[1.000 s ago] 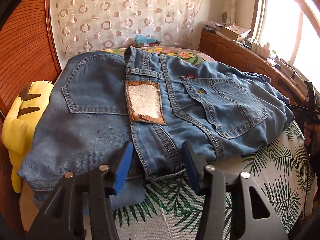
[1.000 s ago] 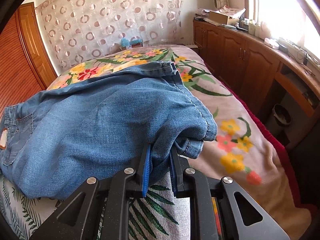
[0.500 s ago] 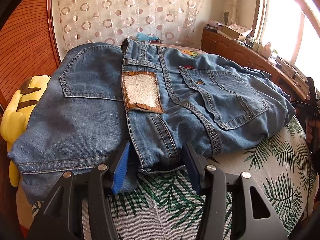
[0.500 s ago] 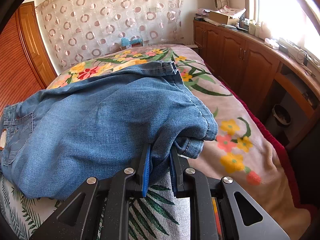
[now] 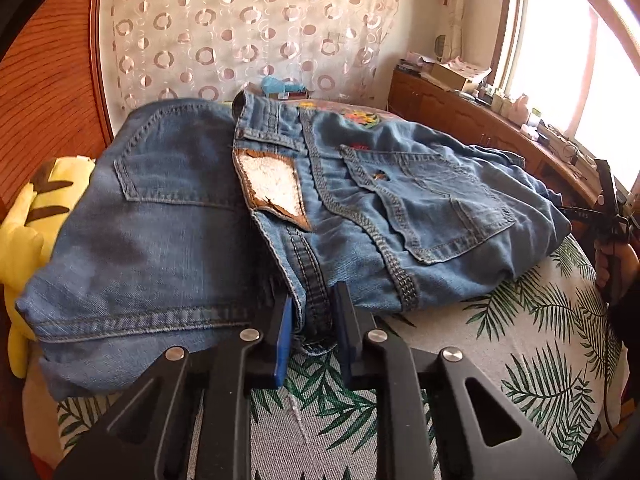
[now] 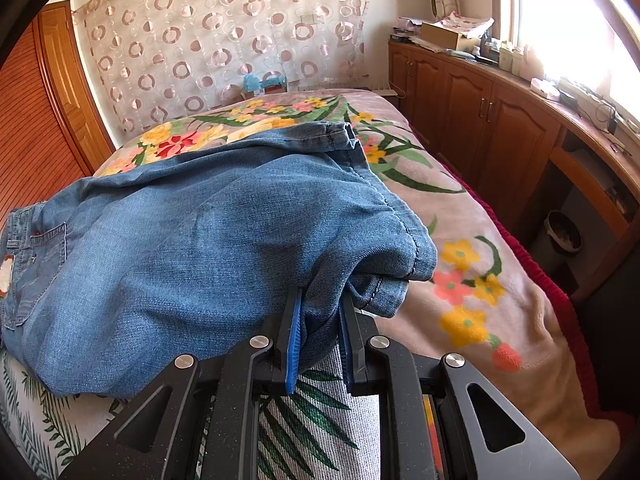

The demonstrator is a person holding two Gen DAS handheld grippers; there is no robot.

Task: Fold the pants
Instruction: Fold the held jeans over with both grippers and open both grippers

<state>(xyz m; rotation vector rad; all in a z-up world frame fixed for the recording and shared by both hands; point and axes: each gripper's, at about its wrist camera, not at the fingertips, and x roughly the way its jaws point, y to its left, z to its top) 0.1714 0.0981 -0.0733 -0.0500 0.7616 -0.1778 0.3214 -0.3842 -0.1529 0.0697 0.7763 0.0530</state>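
Note:
Blue jeans (image 5: 180, 220) lie folded on the bed, seat side up, showing a back pocket and a worn leather patch (image 5: 272, 188). My left gripper (image 5: 312, 320) is at their near edge. Its jaws are closing, and the blue pads press on the centre seam fold between them. In the right wrist view the bunched legs of the jeans (image 6: 200, 240) fill the left half. My right gripper (image 6: 320, 320) holds a thick fold of that denim, its jaws closing tighter on it. The right gripper (image 5: 608, 216) also shows at the far right of the left wrist view, held by a hand (image 5: 612, 264).
A yellow plush toy (image 5: 28, 232) lies left of the jeans beside the wooden wardrobe (image 5: 40, 80). A leaf-print cover (image 5: 520, 340) lies under the jeans, with a floral blanket (image 6: 460, 240) beyond. Wooden cabinets (image 6: 480, 120) and a bin (image 6: 564, 232) line the right side.
The left gripper's jaws went from wide apart around the jeans' near edge to pinched on the centre seam. The right gripper kept still with its grip on the denim.

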